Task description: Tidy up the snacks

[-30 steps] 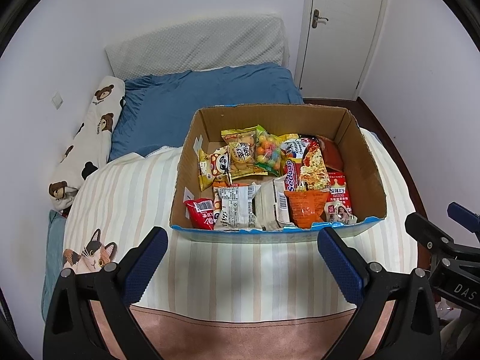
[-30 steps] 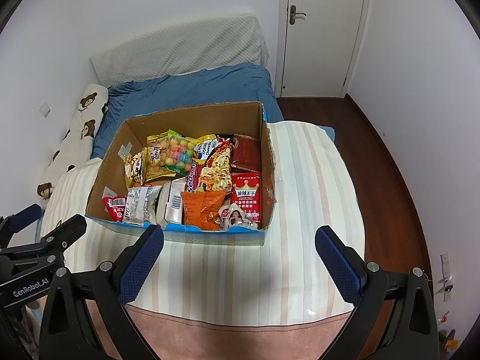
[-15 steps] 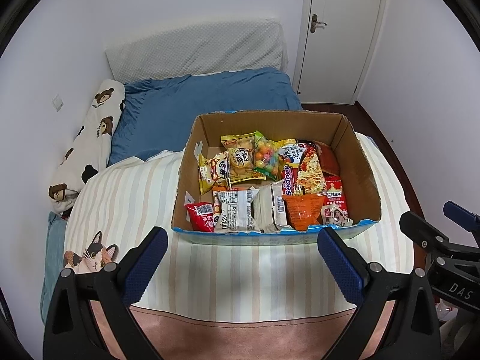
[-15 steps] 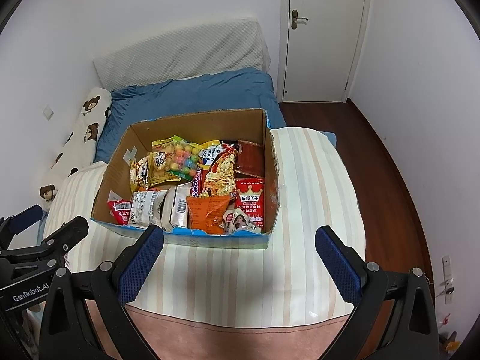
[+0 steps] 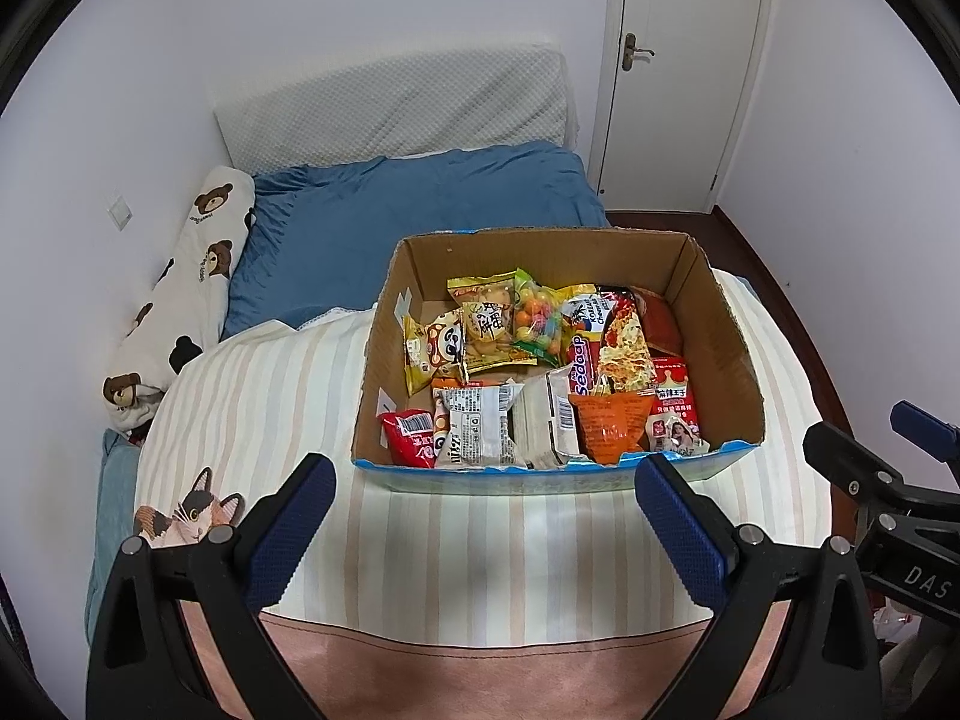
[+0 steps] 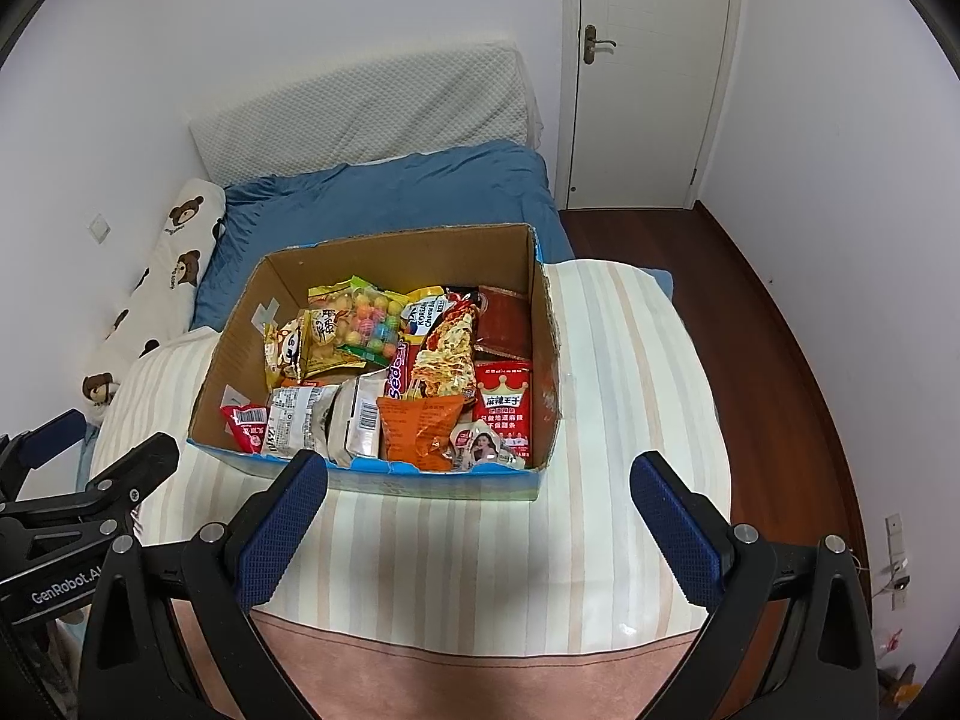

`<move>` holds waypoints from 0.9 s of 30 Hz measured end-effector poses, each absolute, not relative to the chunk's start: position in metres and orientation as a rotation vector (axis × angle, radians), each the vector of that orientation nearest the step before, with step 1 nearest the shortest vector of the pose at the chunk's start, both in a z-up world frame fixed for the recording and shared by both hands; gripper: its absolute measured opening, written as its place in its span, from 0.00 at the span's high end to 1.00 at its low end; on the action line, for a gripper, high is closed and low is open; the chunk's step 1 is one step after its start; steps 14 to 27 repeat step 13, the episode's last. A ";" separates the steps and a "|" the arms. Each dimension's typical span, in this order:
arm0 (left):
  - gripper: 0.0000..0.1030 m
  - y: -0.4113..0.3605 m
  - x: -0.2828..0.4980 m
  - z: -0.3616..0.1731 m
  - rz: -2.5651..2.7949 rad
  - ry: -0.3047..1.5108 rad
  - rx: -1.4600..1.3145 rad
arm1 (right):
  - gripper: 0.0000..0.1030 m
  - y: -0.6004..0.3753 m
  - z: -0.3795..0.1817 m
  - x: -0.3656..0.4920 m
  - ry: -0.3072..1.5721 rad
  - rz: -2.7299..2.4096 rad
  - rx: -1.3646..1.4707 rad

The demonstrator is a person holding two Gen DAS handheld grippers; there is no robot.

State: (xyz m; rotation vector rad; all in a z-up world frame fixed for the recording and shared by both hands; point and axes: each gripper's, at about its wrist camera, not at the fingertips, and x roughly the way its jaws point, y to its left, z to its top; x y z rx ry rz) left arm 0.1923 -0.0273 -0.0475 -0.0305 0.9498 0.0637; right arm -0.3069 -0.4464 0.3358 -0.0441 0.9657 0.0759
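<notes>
An open cardboard box (image 5: 720,336) (image 6: 228,354) stands on a striped blanket (image 5: 270,396) (image 6: 636,396) on the bed. It holds several snack packets: an orange packet (image 5: 612,426) (image 6: 417,432), a candy-ball bag (image 5: 537,315) (image 6: 372,321), a red packet (image 5: 411,429) (image 6: 246,426). My left gripper (image 5: 480,531) is open and empty, short of the box's near edge. My right gripper (image 6: 477,531) is open and empty, also short of the box. Each gripper shows at the side of the other's view.
A blue duvet (image 5: 414,216) and a white headboard cushion (image 5: 396,108) lie beyond the box. A bear-print pillow (image 5: 186,294) runs along the left wall. A white door (image 6: 648,72) and dark wood floor (image 6: 774,324) are at the right.
Both grippers have drawn back and up a little, so the box sits slightly farther away in both views. Both stay open and empty.
</notes>
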 end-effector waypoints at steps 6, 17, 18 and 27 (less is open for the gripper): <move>0.01 -0.027 0.190 -0.045 0.066 0.937 -0.034 | 0.00 -0.447 0.336 -0.307 0.965 0.074 -0.043; 0.01 -0.027 0.189 -0.044 0.064 0.931 -0.034 | 0.00 -0.447 0.336 -0.308 0.964 0.073 -0.043; 0.01 -0.027 0.189 -0.044 0.064 0.931 -0.034 | 0.00 -0.447 0.336 -0.308 0.964 0.073 -0.043; 0.01 -0.027 0.189 -0.044 0.064 0.931 -0.034 | 0.00 -0.447 0.336 -0.308 0.964 0.073 -0.043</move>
